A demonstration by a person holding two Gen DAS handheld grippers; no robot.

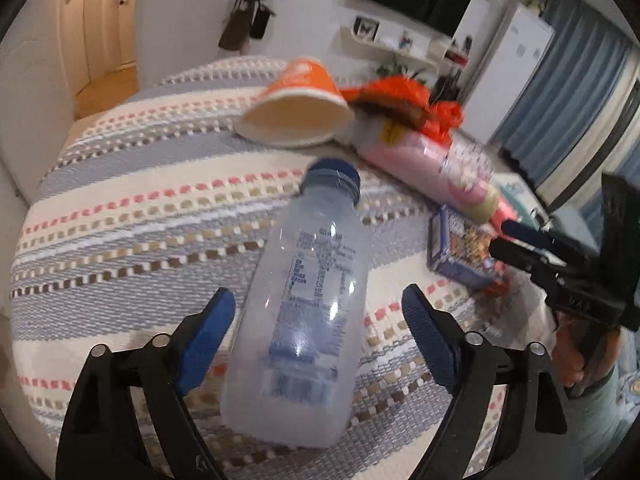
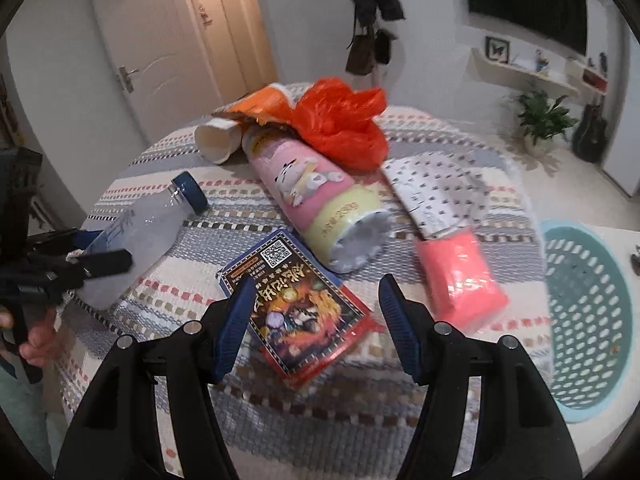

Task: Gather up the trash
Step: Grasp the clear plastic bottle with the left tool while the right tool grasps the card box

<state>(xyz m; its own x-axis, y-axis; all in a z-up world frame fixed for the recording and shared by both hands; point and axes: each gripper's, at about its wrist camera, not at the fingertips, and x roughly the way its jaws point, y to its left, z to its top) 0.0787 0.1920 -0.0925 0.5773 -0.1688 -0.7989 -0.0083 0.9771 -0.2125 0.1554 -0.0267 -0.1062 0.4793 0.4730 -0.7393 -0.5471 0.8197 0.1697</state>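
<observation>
An empty clear plastic bottle (image 1: 304, 312) with a blue cap lies on the striped tablecloth (image 1: 120, 208). My left gripper (image 1: 318, 312) is open with its jaws on either side of the bottle's body, apart from it. In the right wrist view the bottle (image 2: 136, 232) lies at the left with the left gripper (image 2: 94, 250) around it. My right gripper (image 2: 316, 304) is open just above a dark printed snack box (image 2: 296, 304). In the left wrist view the right gripper (image 1: 512, 236) hovers over that box (image 1: 460, 248).
A pink cat-print tube (image 2: 316, 200), an orange plastic bag (image 2: 340, 124), a paper cup (image 2: 218, 142), a patterned paper wrapper (image 2: 436, 192) and a pink packet (image 2: 460, 280) lie on the table. A teal mesh basket (image 2: 588, 320) stands at the right.
</observation>
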